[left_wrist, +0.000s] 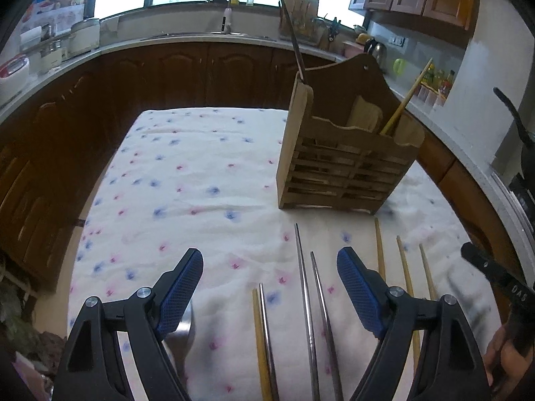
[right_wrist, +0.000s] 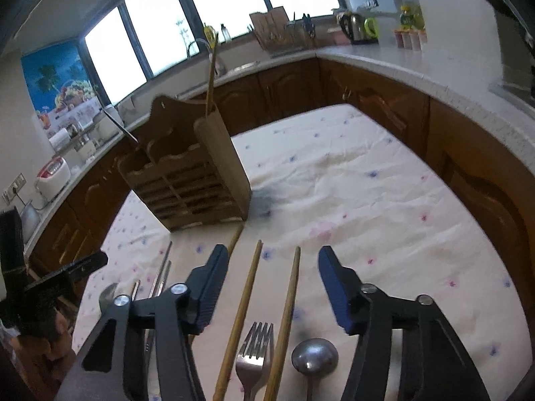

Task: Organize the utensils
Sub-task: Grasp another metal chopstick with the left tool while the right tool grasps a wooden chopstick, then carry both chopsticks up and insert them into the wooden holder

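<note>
I am holding my left tool wide open, with nothing in it, low over the near edge of the tabletop. My right tool is gaping wide too, and it is gripping nothing.

Four wooden chopsticks and three metal chopsticks are lying by the near edge. One fork and one spoon are lying there too, just beside the wooden sticks. A second spoon is peeking out under my left tool.

One wooden holder is standing past them, toward the middle. One metal stick and one wooden stick are poking out of it.

A white cloth with pink and blue flowers is covering the tabletop. Brown kitchen cabinets and bright windows are running around the room.
</note>
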`<action>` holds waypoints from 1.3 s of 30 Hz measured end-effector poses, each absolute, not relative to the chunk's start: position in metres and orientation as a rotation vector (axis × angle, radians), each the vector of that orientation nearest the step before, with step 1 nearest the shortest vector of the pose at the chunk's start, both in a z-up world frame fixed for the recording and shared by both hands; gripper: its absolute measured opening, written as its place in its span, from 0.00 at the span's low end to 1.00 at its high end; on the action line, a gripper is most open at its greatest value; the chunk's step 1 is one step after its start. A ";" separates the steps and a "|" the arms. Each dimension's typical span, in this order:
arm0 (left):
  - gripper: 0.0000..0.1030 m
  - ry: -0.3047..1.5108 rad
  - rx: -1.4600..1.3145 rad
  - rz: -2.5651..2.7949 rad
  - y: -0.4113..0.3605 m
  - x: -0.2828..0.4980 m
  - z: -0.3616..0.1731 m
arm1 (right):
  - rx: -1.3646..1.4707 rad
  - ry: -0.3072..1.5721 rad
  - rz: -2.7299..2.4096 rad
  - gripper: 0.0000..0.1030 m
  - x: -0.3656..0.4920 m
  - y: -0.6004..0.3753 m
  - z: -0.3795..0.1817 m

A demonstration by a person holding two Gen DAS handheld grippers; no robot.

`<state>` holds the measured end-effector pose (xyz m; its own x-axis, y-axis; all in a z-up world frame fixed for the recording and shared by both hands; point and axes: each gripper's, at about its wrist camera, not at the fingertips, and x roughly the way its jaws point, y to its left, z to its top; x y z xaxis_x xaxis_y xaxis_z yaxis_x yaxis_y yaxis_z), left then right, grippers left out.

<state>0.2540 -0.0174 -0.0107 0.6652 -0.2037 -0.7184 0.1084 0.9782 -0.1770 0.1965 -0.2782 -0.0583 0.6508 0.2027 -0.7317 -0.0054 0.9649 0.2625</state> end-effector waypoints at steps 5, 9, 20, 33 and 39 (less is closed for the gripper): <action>0.73 0.866 -0.094 -0.187 -0.030 0.278 -0.025 | 0.227 0.903 0.112 0.44 0.210 -0.276 -0.074; 0.71 0.898 -0.076 -0.202 -0.041 0.296 -0.034 | 0.217 0.927 0.102 0.44 0.219 -0.277 -0.082; 0.36 1.001 0.003 -0.203 -0.067 0.345 -0.076 | 0.167 1.020 0.094 0.38 0.244 -0.272 -0.108; 0.06 0.968 0.091 -0.196 -0.086 0.351 -0.082 | 0.064 1.062 0.102 0.07 0.253 -0.265 -0.115; 0.03 0.961 0.014 -0.224 -0.074 0.339 -0.071 | 0.184 1.034 0.130 0.04 0.246 -0.275 -0.109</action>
<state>0.3393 -0.0737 -0.0711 0.5512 -0.1827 -0.8141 0.1955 0.9768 -0.0869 0.2465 -0.2747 -0.1092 0.5058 0.1938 -0.8406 -0.0205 0.9769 0.2129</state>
